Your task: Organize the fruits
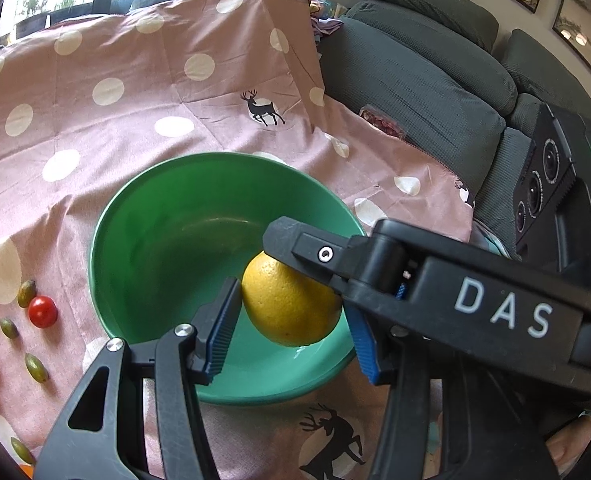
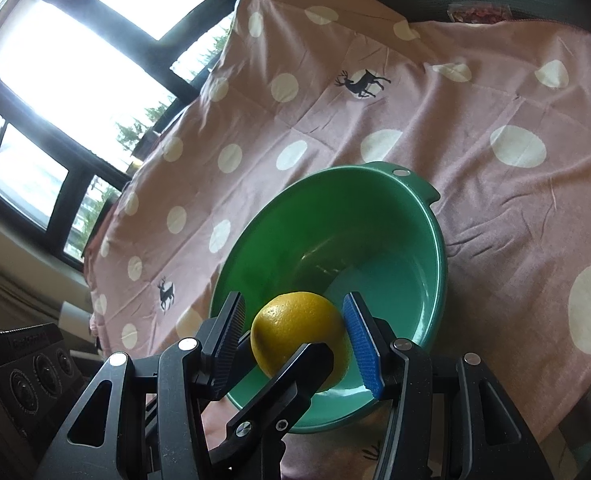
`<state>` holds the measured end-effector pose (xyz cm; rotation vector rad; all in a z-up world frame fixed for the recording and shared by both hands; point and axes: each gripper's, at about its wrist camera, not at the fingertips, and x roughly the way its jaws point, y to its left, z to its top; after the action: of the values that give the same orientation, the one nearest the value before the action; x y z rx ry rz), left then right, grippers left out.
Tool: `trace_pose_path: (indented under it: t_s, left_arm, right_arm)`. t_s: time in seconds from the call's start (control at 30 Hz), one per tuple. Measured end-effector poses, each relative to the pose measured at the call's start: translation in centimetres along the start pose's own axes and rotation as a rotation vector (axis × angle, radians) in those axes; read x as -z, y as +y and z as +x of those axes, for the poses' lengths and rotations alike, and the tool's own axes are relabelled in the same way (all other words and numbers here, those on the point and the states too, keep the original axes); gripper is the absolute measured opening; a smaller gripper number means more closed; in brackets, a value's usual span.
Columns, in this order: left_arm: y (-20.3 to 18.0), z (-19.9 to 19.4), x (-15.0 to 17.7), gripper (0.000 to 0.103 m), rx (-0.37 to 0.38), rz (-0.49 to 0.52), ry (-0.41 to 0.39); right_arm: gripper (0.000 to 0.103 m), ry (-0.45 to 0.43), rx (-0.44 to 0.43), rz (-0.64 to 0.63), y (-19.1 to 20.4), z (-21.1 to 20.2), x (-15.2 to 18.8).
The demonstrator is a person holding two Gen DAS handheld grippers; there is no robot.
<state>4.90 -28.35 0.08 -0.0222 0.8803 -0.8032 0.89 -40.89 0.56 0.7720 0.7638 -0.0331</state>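
The round yellow-orange citrus fruit (image 1: 283,300) sits low inside the green plastic bowl (image 1: 135,184), near its front wall, and both of your tools crowd it.

Your left tongs (image 1: 291,308) bracket the fruit at about its own width. Your right tongs (image 2: 293,304) do the same from a crossing angle. I cannot tell whether either pair is actually clamping or only flanking it.

One black finger of the left tool lies across the fruit in the right wrist view, so the two likely block each other. Draw one out before the other shifts.

The bowl's rim hems you in sideways, so the free way is probably upward.

On the pink polka-dot cloth (image 1: 135,120) covering the worktop, red cherry tomatoes (image 1: 42,311) and small green oval fruits (image 1: 36,367) lie well left of the bowl, unsorted.
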Motion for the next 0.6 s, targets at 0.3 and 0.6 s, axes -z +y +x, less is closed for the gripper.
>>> trace_pose_path:
  t_s: [0.3, 0.6]
  left_arm:
    - [0.8, 1.1, 0.2, 0.051, 0.029, -0.037, 0.040]
    - [1.3, -0.2, 0.4, 0.050, 0.015, -0.065, 0.035]
  right_arm:
    - [0.055, 0.020, 0.039, 0.014, -0.3, 0.6, -0.1]
    - [0.055, 0.019, 0.044, 0.028, 0.0, 0.7, 0.0]
